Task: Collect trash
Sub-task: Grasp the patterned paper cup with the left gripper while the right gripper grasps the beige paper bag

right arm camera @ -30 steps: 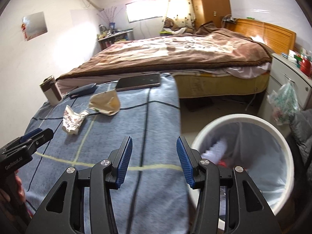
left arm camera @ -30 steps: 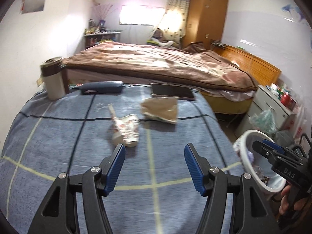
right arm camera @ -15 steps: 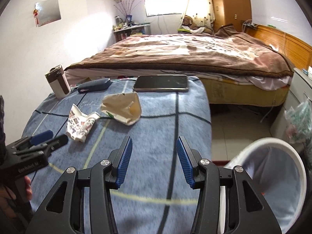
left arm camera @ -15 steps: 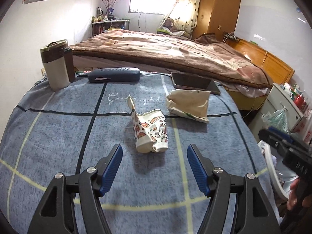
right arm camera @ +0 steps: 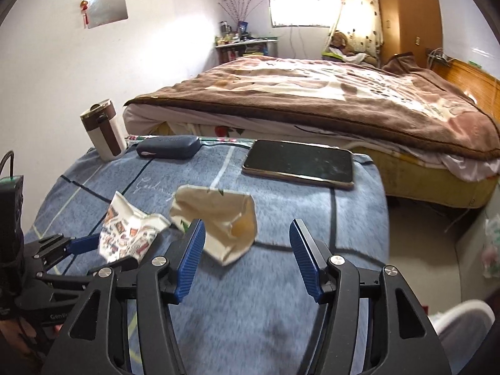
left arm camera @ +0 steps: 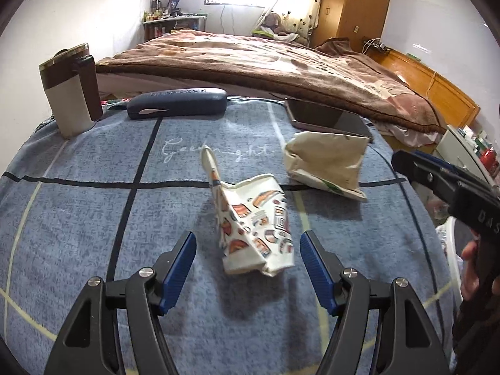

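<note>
Both grippers have advanced over the blue blanket [left arm camera: 78, 218] since the earlier frames. Left gripper [left arm camera: 248, 264]: fingers spread apart, straddling the patterned paper cup [left arm camera: 256, 228] — crushed flat, white with orange and blue print. Right gripper [right arm camera: 247, 256]: fingers apart, the beige paper bag [right arm camera: 225, 218] just ahead between them, crumpled, one corner raised. Trash items: two, lying side by side mid-blanket, close but apart. Surroundings at the far edge — one travel mug [left arm camera: 70, 93], upright; one dark glasses case [left arm camera: 176, 103]; one tablet [right arm camera: 298, 162], flat, directly behind the bag. White bin [right arm camera: 462, 328] at lower right, mostly cut off.
</note>
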